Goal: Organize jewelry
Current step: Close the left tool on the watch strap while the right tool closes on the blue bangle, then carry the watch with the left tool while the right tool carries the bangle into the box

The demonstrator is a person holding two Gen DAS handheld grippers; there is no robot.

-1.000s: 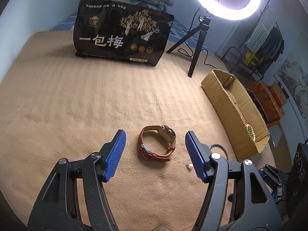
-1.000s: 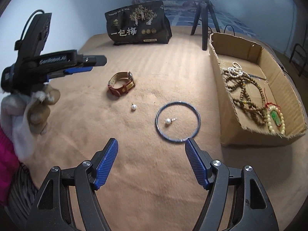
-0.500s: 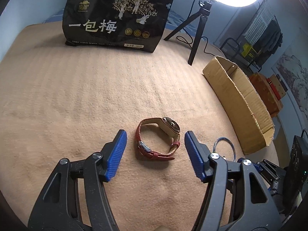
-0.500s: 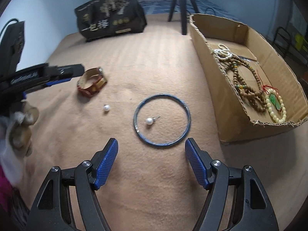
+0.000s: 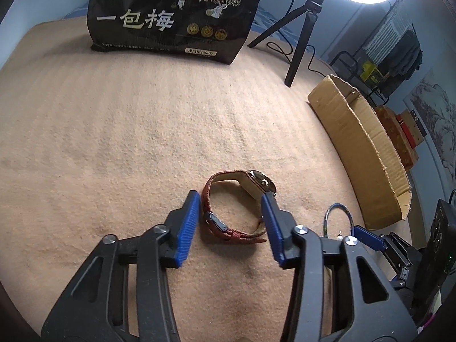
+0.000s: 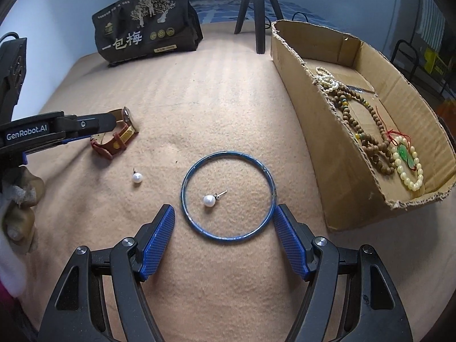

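Straddling a red leather watch (image 5: 236,203), the left gripper (image 5: 230,222) holds its ribbed blue pads narrowly apart, the strap loop lying between them on the fuzzy tan blanket (image 5: 128,131). The right gripper (image 6: 223,238) gapes wide, its jaws flanking a thin blue bangle (image 6: 228,195) with a pearl stud (image 6: 209,200) inside; another pearl (image 6: 137,177) lies beyond its left jaw. Only the right view looks into the cardboard box (image 6: 353,196), where wooden beads (image 6: 367,139) lie.
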